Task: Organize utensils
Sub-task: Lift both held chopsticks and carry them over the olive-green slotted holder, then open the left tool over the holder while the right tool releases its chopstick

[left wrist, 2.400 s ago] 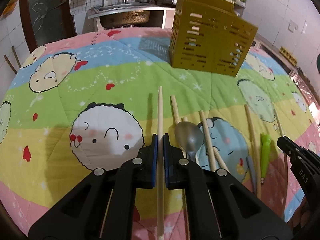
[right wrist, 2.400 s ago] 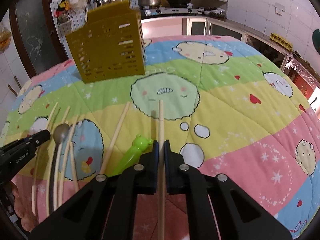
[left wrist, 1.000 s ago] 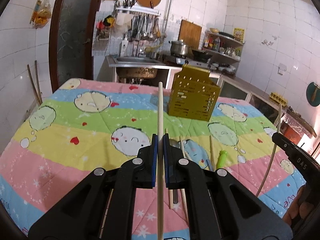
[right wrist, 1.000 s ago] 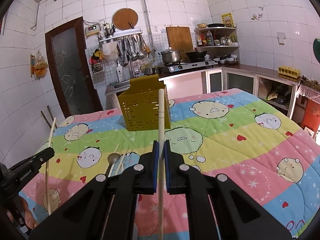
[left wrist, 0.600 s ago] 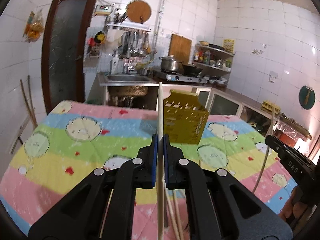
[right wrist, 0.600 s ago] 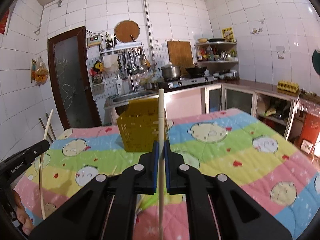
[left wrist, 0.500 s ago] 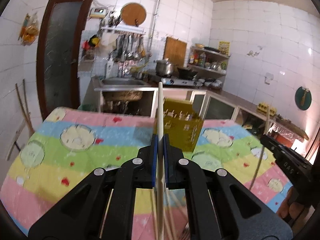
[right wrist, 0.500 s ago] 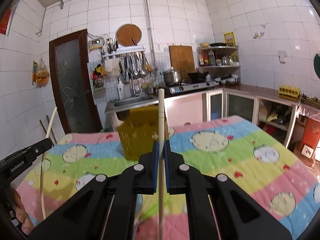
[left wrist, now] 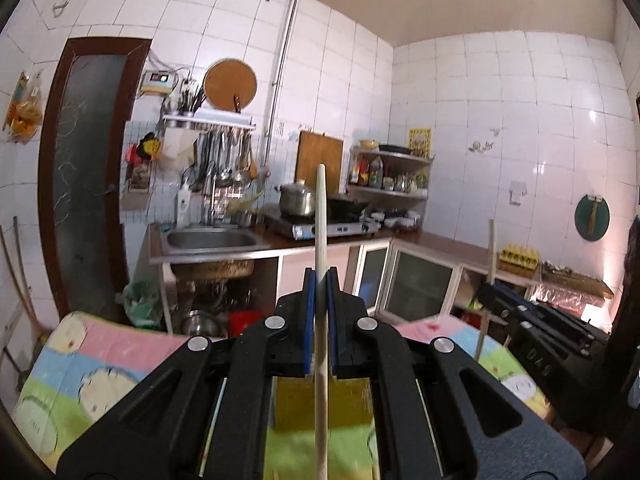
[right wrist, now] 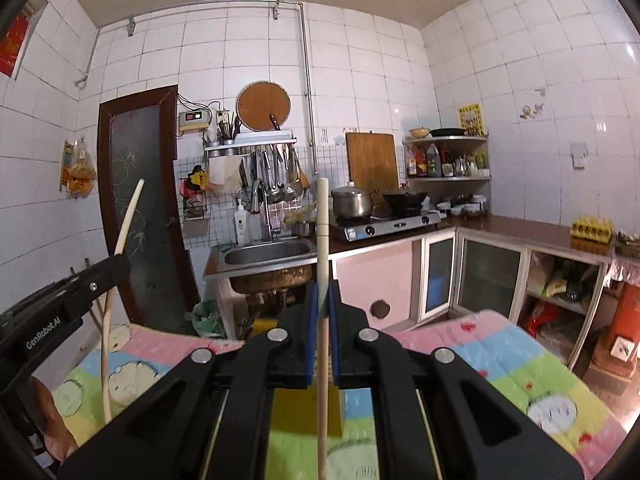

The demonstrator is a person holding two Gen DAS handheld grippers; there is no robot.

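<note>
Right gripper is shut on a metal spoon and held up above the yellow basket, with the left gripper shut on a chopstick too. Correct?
Not quite. The right gripper is shut on a wooden chopstick, not a metal spoon; the right wrist view shows the pale stick clamped between its blue pads. The rest holds: it is above the yellow basket, and the left gripper is shut on its own chopstick.
</note>
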